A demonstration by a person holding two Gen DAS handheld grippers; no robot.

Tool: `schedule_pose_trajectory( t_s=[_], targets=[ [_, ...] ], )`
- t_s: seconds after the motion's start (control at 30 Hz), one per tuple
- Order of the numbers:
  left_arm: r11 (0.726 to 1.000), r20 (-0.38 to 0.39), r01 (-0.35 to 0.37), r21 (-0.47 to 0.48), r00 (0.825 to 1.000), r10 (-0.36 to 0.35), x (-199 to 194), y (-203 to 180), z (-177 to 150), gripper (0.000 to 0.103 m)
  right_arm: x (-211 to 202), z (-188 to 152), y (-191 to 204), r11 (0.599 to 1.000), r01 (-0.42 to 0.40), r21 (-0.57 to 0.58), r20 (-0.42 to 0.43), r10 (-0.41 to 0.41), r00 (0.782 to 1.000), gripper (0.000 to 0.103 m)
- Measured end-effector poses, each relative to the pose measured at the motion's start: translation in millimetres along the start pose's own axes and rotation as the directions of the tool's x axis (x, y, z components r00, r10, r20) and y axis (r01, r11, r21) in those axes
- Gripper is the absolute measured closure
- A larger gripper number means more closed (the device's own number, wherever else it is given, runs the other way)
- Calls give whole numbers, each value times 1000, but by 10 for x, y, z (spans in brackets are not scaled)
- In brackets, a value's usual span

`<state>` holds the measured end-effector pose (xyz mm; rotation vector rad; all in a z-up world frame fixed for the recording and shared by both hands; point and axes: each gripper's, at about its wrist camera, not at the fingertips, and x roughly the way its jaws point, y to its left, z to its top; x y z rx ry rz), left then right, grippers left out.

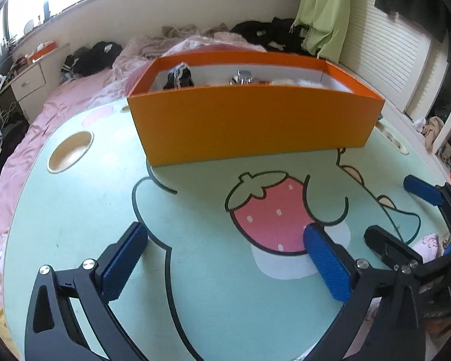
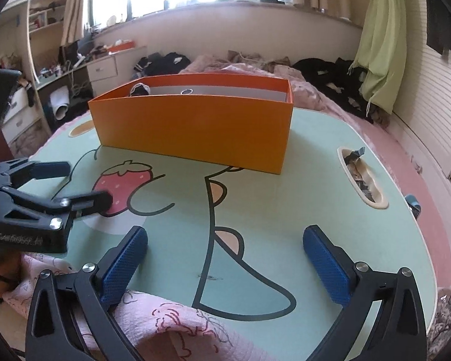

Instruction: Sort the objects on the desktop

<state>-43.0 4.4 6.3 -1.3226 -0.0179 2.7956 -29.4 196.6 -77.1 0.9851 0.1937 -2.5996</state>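
Observation:
An orange box [image 1: 249,126] stands at the far side of the mint-green cartoon table [image 1: 84,210]; it also shows in the right wrist view [image 2: 195,129]. Inside it lie a black-and-white cloth item [image 1: 179,78], a shiny metal-capped object [image 1: 243,77] and something pale and fluffy [image 1: 297,81]. My left gripper [image 1: 225,240] is open and empty, low over the strawberry print [image 1: 270,210]. My right gripper [image 2: 225,245] is open and empty over the near table edge. Each gripper shows in the other's view: the right gripper [image 1: 406,210], the left gripper [image 2: 75,180].
The table rests on a bed with pink sheets [image 1: 60,102]. A round cup recess [image 1: 70,152] sits at the table's left and a slot [image 2: 362,177] holding small items at its right. Pink patterned cloth [image 2: 171,325] lies under my right gripper.

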Motion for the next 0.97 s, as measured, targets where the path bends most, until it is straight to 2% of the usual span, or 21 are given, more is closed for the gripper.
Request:
schedule_pose_trajectory(
  t_s=[0.97],
  targets=[
    [1000,-1,4,-3,1000,-4,-28,11,-9,0,-2,-12,16,1000,1,0,0,-1,1000,0]
  ],
)
